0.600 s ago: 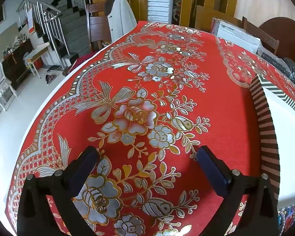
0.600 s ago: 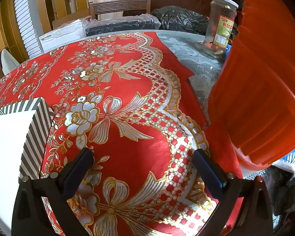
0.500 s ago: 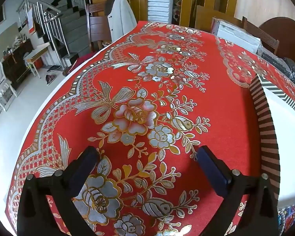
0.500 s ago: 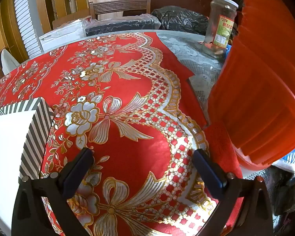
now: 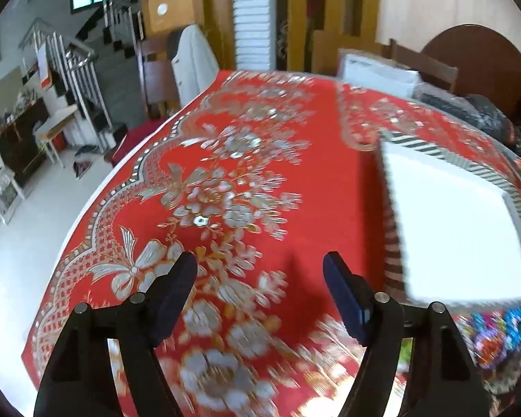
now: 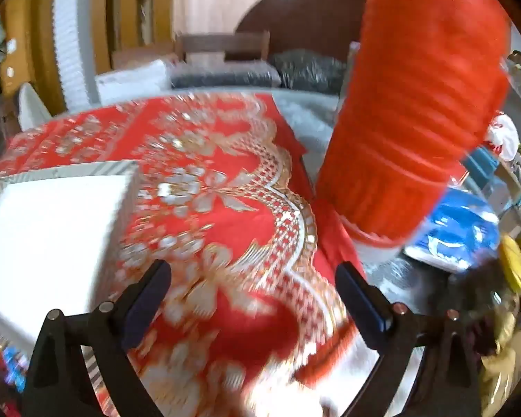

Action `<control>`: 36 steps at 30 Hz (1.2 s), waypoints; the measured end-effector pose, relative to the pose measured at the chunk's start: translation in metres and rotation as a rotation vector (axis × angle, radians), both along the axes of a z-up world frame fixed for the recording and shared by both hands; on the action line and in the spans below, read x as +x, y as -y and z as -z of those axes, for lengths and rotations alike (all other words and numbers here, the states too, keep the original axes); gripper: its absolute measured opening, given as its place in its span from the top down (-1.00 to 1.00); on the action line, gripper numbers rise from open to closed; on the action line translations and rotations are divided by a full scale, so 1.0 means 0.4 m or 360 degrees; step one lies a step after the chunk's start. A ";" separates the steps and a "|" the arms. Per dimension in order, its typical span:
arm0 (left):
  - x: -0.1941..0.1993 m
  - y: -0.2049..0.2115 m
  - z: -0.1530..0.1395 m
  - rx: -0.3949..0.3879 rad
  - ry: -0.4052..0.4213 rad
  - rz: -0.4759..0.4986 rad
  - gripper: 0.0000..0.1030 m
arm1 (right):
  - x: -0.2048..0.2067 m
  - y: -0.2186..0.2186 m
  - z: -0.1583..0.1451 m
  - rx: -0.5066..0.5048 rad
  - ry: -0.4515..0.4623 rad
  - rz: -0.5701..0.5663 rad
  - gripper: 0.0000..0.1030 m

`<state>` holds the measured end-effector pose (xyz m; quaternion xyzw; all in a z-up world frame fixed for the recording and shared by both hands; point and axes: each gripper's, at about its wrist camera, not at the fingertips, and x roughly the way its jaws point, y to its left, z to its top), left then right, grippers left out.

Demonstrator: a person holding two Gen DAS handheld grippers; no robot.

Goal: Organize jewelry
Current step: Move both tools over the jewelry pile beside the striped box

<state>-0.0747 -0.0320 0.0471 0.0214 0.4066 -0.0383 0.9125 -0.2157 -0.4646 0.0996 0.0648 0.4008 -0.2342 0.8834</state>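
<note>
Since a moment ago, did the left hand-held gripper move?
Yes. The left hand-held gripper pulled back and swung right: the striped box, fixed on the red tablecloth, now shows much more of its white lid.

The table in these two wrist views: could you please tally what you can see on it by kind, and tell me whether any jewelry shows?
Striped box with white top: 1
Red floral tablecloth: 1
Large orange-red ribbed object: 1
Jewelry pieces: 0 visible
Total: 3
Things at the right edge of the right wrist view are too blurred to count.
</note>
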 end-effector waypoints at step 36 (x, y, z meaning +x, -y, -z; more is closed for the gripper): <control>-0.339 0.195 -0.155 -0.0033 0.0187 0.0322 -0.48 | -0.231 -0.458 -0.145 0.0154 0.0163 -0.0394 -0.90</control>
